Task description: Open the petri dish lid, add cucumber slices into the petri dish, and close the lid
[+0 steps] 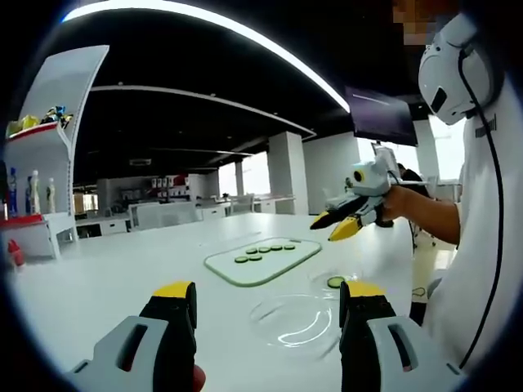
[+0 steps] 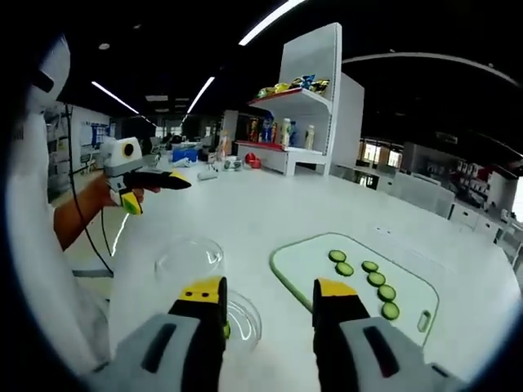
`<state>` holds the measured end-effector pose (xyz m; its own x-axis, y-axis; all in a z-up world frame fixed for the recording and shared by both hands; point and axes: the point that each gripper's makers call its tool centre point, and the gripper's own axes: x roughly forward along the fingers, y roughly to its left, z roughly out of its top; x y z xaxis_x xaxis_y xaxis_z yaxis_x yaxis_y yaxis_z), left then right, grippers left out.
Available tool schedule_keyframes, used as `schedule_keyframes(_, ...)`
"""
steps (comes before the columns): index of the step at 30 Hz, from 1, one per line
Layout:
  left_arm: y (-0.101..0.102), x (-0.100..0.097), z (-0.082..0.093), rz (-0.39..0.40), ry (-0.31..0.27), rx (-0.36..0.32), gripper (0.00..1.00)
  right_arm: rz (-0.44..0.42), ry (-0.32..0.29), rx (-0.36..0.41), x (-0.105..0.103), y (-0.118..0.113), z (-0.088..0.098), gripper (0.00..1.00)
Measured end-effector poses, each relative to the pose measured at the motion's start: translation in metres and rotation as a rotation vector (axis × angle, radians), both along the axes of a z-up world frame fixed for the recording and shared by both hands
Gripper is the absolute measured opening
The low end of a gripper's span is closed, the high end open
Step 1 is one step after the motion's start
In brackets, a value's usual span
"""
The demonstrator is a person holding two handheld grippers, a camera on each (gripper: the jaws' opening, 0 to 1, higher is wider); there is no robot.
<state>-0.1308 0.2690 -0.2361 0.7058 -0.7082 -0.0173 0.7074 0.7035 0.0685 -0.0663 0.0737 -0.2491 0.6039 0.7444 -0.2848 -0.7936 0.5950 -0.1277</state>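
A clear round glass petri dish lid (image 1: 296,320) lay flat on the white table, just ahead of the left gripper's yellow-tipped fingers (image 1: 177,291) and between them. Beyond the right-hand finger, the clear round petri dish base (image 1: 337,280) sat with one green cucumber slice (image 1: 336,282) in it. Farther out from the fingertips, thin round green cucumber slices (image 1: 263,251) lay in a loose row on a pale rectangular cutting board (image 1: 263,261).
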Motion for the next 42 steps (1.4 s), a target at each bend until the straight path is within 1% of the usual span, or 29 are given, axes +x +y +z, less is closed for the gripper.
schedule_keyframes(5,0.004,0.002,0.002,0.01,0.004,-0.019,0.71,-0.063,-0.03,0.016,0.004,-0.017,0.008,0.43)
schedule_keyframes(10,0.009,0.008,0.004,0.036,0.0,-0.037,0.71,-0.12,-0.043,0.044,0.007,-0.037,0.015,0.44)
schedule_keyframes(14,0.012,0.01,0.001,0.038,0.006,-0.034,0.71,-0.179,-0.06,0.035,0.01,-0.059,0.018,0.45)
schedule_keyframes(16,0.013,0.012,0.001,0.04,0.009,-0.035,0.71,-0.201,-0.063,0.044,0.011,-0.068,0.021,0.45)
schedule_keyframes(20,0.018,0.016,0.003,0.059,0.004,-0.041,0.71,-0.268,-0.085,0.079,0.011,-0.093,0.03,0.46)
schedule_keyframes(29,0.022,0.02,0.002,0.078,0.01,-0.052,0.72,-0.385,-0.097,0.11,0.004,-0.14,0.031,0.46)
schedule_keyframes(33,0.02,0.019,0.002,0.076,0.011,-0.052,0.72,-0.416,-0.101,0.119,-0.001,-0.153,0.031,0.46)
schedule_keyframes(42,0.02,0.019,0.008,0.086,-0.001,-0.061,0.72,-0.495,-0.121,0.17,-0.017,-0.191,0.035,0.46)
